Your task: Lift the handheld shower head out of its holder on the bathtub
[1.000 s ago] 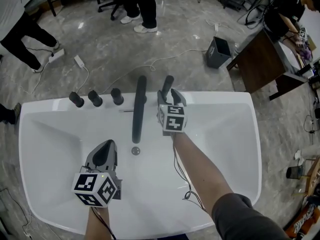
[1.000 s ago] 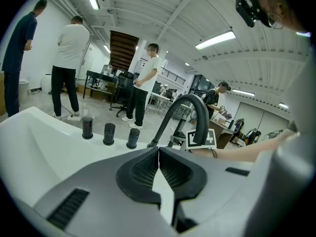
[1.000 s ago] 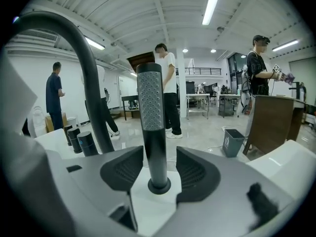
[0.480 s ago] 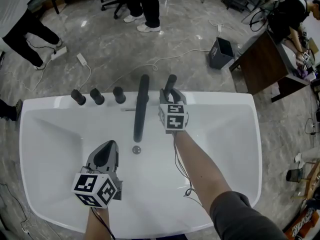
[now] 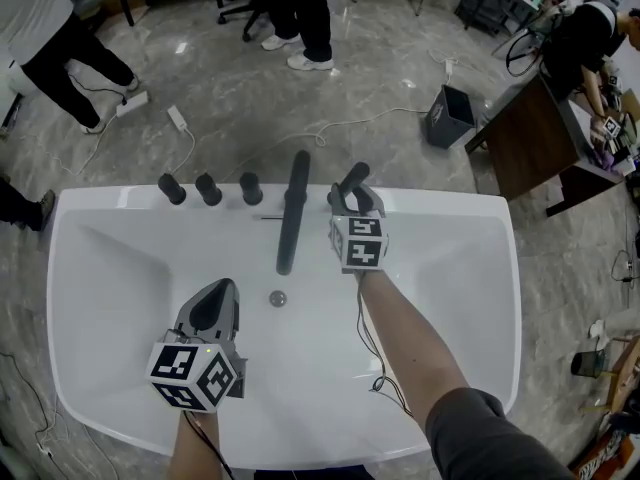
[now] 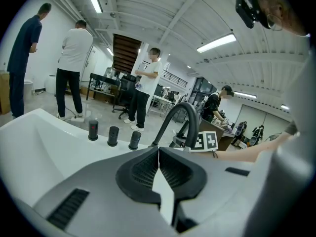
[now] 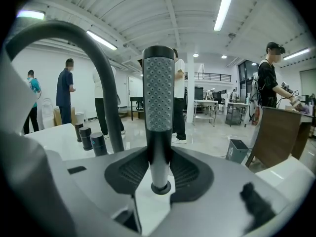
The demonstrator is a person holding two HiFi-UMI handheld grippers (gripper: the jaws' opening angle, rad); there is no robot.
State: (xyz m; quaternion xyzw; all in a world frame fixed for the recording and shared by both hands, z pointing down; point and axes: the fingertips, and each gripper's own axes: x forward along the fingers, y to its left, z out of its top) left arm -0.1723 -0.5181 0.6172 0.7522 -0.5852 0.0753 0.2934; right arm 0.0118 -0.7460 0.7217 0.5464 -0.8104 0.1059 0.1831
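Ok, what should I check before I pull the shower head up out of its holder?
1. Right gripper closed on the shower head handle: ok. Its jaws have just been closing and the pads press on it.
2. Shower head upright between the pads: ok.
3. Spout apart from the shower head: ok, it stands beside it.
4. Left gripper out of the way: ok. It is shut, empty, over the bathtub basin.
5. Handle's lower end free of the holder: cannot tell.

bathtub (image 5: 462, 268): no text or brand readable
marker cubes (image 5: 362, 243): black-and-white square patterns only, no letters or numbers
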